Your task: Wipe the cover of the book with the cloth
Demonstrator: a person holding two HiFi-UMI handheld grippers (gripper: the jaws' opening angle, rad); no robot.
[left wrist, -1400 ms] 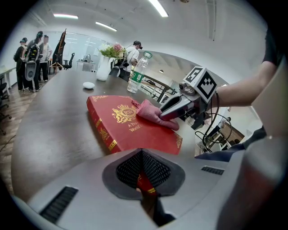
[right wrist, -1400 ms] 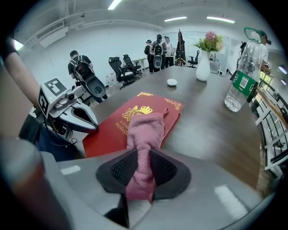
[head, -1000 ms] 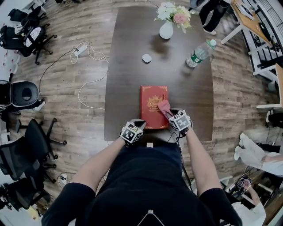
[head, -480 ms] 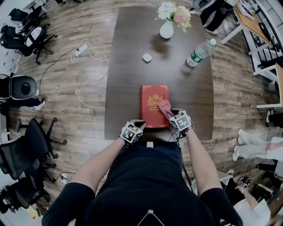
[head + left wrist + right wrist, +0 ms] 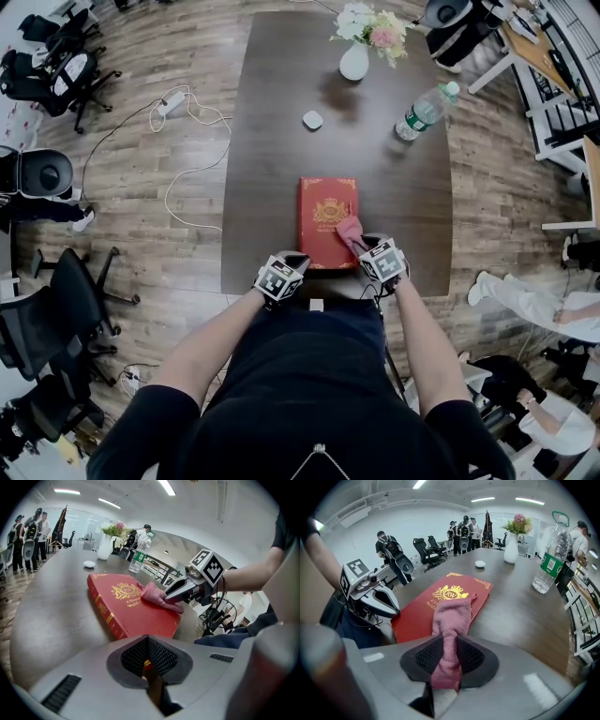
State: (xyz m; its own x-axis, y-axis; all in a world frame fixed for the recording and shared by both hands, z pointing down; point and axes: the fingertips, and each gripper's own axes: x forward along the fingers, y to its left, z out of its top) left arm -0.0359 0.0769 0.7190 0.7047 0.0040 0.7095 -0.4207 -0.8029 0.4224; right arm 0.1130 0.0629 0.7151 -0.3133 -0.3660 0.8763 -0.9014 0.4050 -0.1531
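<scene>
Book [image 5: 327, 223]: red hardcover with a gold crest and gold corner ornaments. It lies flat and closed near your edge of the dark table [image 5: 281, 169], long side running away from you.

Cloth [image 5: 351, 231]: pink terry. Its free end is spread on the cover's right half, just below the crest. The rest is bunched into a strip that leads back into your right gripper.

Right gripper [image 5: 364, 246]: the jaws are clamped on the bunched strip of cloth, and the pads pinch it from both sides. The tips sit low over the book's near right part, with the cloth touching the cover.

Left gripper [image 5: 296, 260]: the jaws are drawn in to a narrow slit. The left gripper view shows a sliver of red and gold nipped at their tip, where they meet the book's near edge. The right gripper view shows the same tip touching the book's near left corner.

Vase [image 5: 353, 62]: white, upright, holding pink and white flowers, at the far end of the table.

Water bottle [image 5: 424, 112]: clear plastic with a green label and cap, upright at the far right, well apart from the book.

Small white object [image 5: 311, 122]: rounded, on the table between the vase and the book. What it is cannot be told.

Floor items: a white cable [image 5: 187, 159] trailing over the wood planks on your left, and black office chairs [image 5: 56, 309] along the left margin.

Persons: several stand at the far side of the room in both gripper views.
</scene>
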